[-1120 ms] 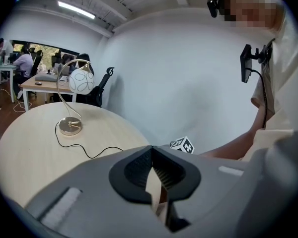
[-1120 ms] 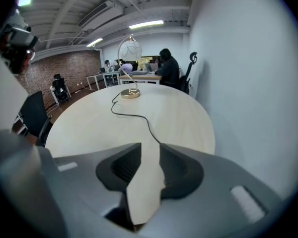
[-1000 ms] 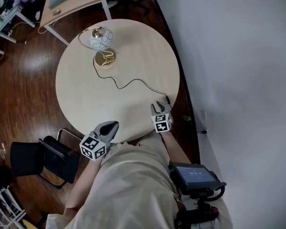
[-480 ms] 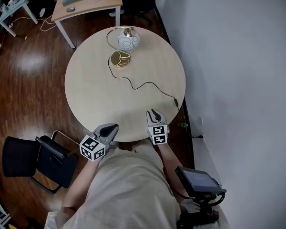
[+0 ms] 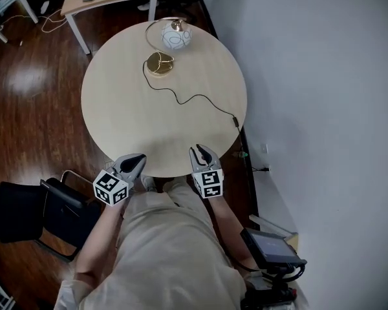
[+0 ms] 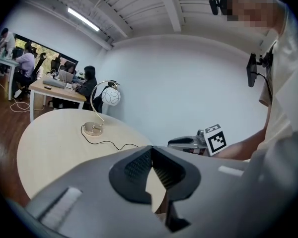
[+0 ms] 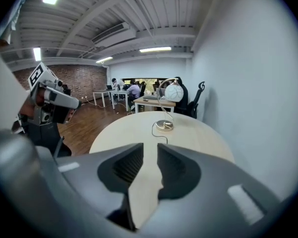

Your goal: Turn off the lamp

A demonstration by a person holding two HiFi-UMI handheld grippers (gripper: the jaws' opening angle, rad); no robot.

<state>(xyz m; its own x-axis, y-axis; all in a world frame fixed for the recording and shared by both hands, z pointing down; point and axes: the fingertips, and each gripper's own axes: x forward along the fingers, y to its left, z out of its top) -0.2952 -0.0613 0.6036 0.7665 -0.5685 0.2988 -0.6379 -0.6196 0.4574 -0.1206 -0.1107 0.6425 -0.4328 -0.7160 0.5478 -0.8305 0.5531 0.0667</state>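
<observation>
Distance explains this layout. The round pale wooden counter [image 5: 136, 108] fills the middle of my head view. The gold-stemmed lamp with a white globe shade [image 5: 175, 37] stands at its far edge, well apart from both tools, so I judge nothing on it reachable from here. The left gripper [image 5: 134, 162] hangs just off the near rim with its jaws together and empty, which I read as parked out of the way. The right gripper [image 5: 202, 155] sits over the near rim beside it. Its jaws have just been closing a little and stand slightly apart with nothing between them, a narrow gap that would suit pinching something small. The thin black cord [image 5: 194, 99] snakes from the lamp's base toward the right edge. It ends at a small dark block [image 5: 235, 119], probably the switch, which lies nearer the right gripper than the lamp itself does.
</observation>
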